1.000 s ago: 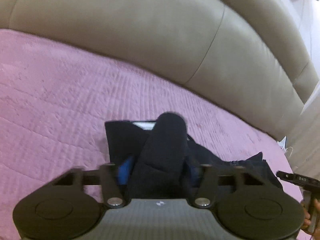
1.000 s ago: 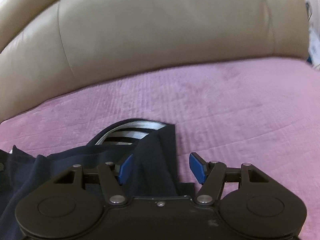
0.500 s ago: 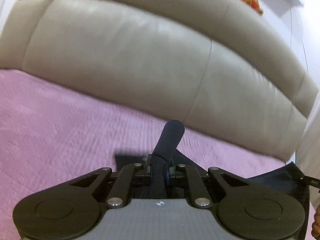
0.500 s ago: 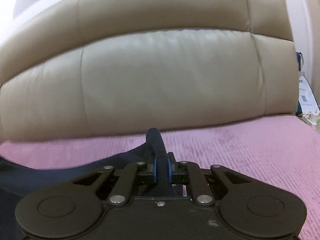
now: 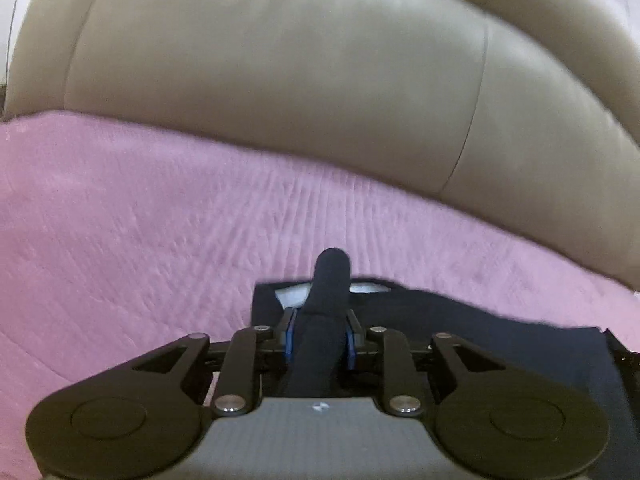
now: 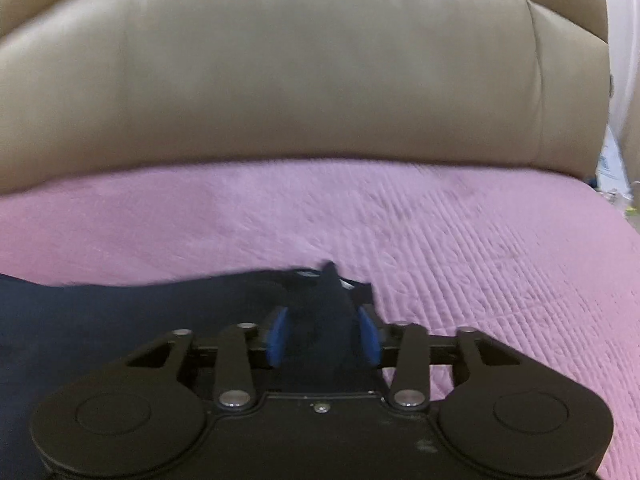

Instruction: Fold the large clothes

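Blue pads line both grippers. In the left wrist view the left gripper point(image 5: 319, 334) has a thick roll of the dark navy garment point(image 5: 500, 332) standing up between its fingers; the jaws have just been opening a little, yet the pads lie against the fold on both sides, so it looks held. The roll rises past the fingertips and ends in a rounded, blurred tip. Just beyond the fingers the cloth lies flat, with a squared corner to the left and a pale patch, perhaps a lining or label, showing on either side of the roll. From there the garment spreads to the right as a smooth dark sheet with a straight far edge.

In the right wrist view the right gripper point(image 6: 322, 334) stands about half open, its jaws having just been opening. A bunched peak of the same garment point(image 6: 120, 320) sits between the pads; whether they press on it I cannot tell, as dark cloth hides the contact. A sliver of pale material shows at the peak. The cloth stretches away to the left, flat and unwrinkled.

The garment lies on a pink quilted cover point(image 5: 140, 220) point(image 6: 460, 248) with fine stitched ridges. Behind it rises a padded beige leather headboard point(image 5: 280, 60) point(image 6: 280, 60), seamed into panels.
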